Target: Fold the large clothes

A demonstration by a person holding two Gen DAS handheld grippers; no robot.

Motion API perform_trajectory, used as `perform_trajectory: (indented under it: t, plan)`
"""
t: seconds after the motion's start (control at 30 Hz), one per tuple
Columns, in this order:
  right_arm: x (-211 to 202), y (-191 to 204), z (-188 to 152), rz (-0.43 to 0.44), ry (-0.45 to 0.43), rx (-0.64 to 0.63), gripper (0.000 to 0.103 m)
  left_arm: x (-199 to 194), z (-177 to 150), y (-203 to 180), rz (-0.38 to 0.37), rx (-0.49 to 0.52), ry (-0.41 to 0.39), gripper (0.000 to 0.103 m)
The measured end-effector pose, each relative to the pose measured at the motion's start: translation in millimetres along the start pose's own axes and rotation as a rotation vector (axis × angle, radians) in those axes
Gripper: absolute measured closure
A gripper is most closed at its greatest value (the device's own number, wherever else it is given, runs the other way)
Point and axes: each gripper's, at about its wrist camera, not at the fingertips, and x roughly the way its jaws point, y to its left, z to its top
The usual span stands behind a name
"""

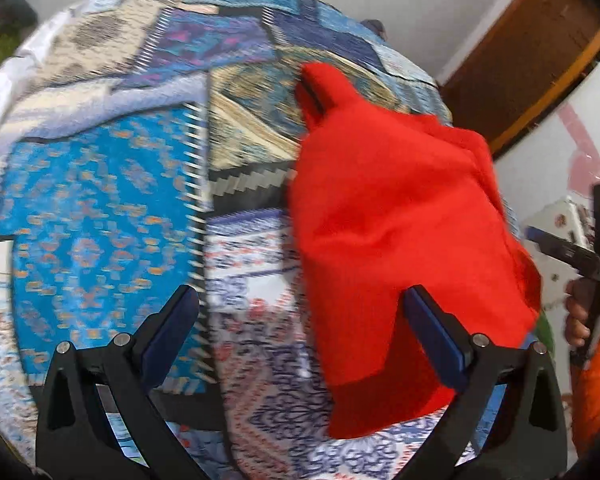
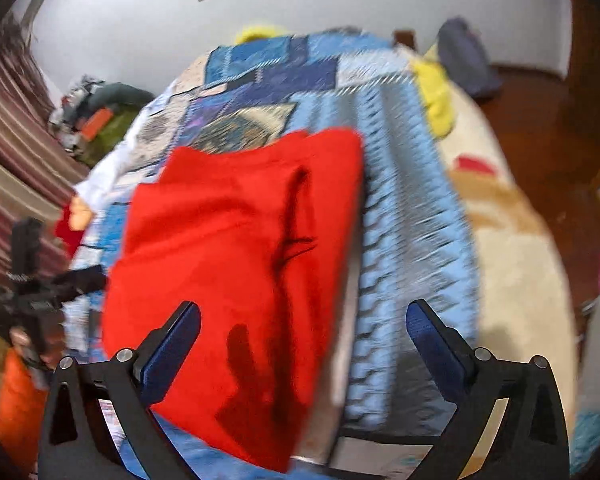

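A large red garment (image 1: 396, 232) lies partly folded on a bed covered by a blue patchwork bedspread (image 1: 100, 216). In the right wrist view the red garment (image 2: 236, 264) fills the middle, with a dark crease down it. My left gripper (image 1: 300, 336) is open and empty above the bedspread, its right finger (image 1: 436, 336) in front of the garment's lower edge. My right gripper (image 2: 304, 348) is open and empty above the garment's near right edge. The right gripper also shows at the right edge of the left wrist view (image 1: 580, 256). The left gripper shows at the left of the right wrist view (image 2: 40, 276).
A yellow cloth (image 2: 436, 96) and a dark grey item (image 2: 464, 56) lie at the bed's far right corner. A cream blanket (image 2: 516, 264) covers the bed's right side. A clutter pile (image 2: 96, 112) sits on the left. A brown wooden door (image 1: 516, 68) stands at the right.
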Motion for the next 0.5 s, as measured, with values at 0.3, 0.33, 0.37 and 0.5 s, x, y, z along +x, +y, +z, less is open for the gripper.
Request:
perform_trajectory:
  t: [0.3,0.33,0.37,0.5]
  plan:
    - [75.5,12.8,13.2,0.126,0.136,0.042,0.001,60.5,26.6,6.2,-0.200,-0.127,0.139,0.000]
    - [82.2,15.5,16.1,0.160,0.157,0.045,0.001,68.8,30.7,6.3,-0.222,-0.140,0.159,0.000]
    - [90.2,17.1,18.7,0.180,0.175,0.059,0.001,73.7,32.9,6.2,-0.235,-0.150,0.170,0.000]
    - [106.5,24.5,24.5,0.201,0.175,0.074,0.001,82.1,42.7,-5.0,-0.245,-0.123,0.164,0.001]
